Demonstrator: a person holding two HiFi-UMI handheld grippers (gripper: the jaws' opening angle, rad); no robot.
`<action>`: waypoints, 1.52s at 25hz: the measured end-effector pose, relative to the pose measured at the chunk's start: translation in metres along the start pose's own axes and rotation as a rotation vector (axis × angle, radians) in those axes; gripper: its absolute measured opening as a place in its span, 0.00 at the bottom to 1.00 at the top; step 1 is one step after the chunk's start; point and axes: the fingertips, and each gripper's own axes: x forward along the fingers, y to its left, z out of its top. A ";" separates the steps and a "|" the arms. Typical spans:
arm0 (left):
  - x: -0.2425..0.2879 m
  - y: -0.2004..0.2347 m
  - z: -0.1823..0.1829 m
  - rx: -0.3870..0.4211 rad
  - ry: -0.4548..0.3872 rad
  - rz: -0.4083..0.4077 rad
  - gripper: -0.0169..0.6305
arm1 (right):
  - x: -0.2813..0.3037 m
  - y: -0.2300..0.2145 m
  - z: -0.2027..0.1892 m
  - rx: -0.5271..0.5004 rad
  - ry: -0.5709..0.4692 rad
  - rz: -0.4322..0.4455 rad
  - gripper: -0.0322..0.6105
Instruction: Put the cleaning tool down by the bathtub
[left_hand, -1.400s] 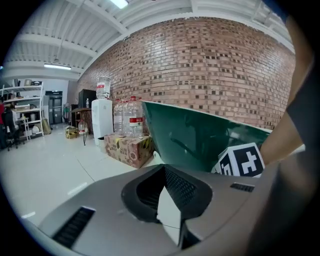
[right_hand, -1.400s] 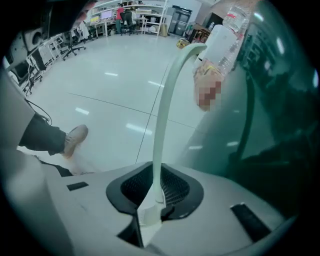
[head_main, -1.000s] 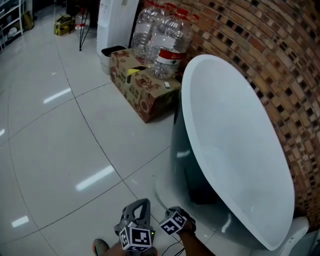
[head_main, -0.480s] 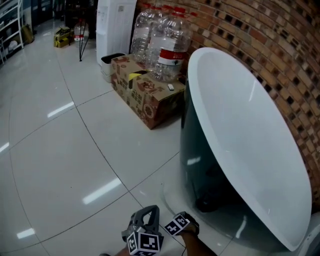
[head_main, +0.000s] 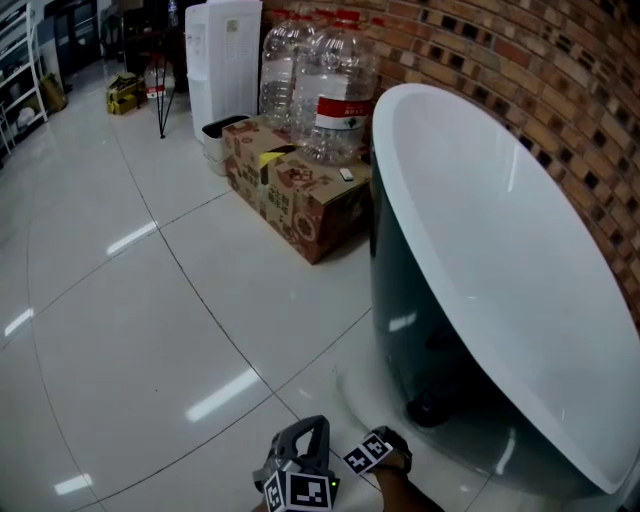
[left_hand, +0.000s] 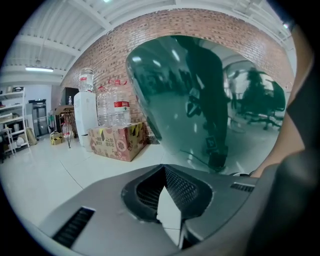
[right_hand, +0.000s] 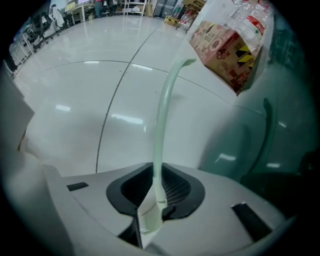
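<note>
The cleaning tool's thin pale green handle (right_hand: 161, 125) rises from my right gripper (right_hand: 154, 197), which is shut on its lower end; the handle's far end curves right above the floor. The tool does not show in the head view. The bathtub (head_main: 480, 250), white inside and dark teal outside, stands along the brick wall at the right. Its dark outer wall (left_hand: 200, 100) fills the left gripper view and lies to the right in the right gripper view (right_hand: 280, 115). My left gripper (left_hand: 167, 210) is shut with nothing in it. Both grippers sit at the head view's bottom edge, left (head_main: 300, 470) and right (head_main: 370, 452).
A printed cardboard box (head_main: 300, 190) lies on the floor beyond the tub's far end, with large water bottles (head_main: 330, 90) behind it and a white water dispenser (head_main: 225, 60) further left. White glossy tiles (head_main: 130, 300) stretch to the left. A brick wall (head_main: 540, 90) backs the tub.
The head view has swung, so the tub and box now appear larger and nearer. Both grippers have slid lower and a little right in the view. The right grip on the handle is unchanged.
</note>
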 end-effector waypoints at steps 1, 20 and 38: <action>-0.001 0.002 0.001 -0.004 -0.001 0.003 0.03 | 0.000 0.001 0.001 0.016 -0.008 0.007 0.16; -0.131 0.007 0.148 -0.031 -0.004 0.019 0.03 | -0.291 -0.033 0.012 0.421 -0.379 -0.022 0.11; -0.387 -0.002 0.473 0.055 -0.117 -0.071 0.03 | -0.805 -0.132 -0.064 0.790 -0.704 -0.230 0.08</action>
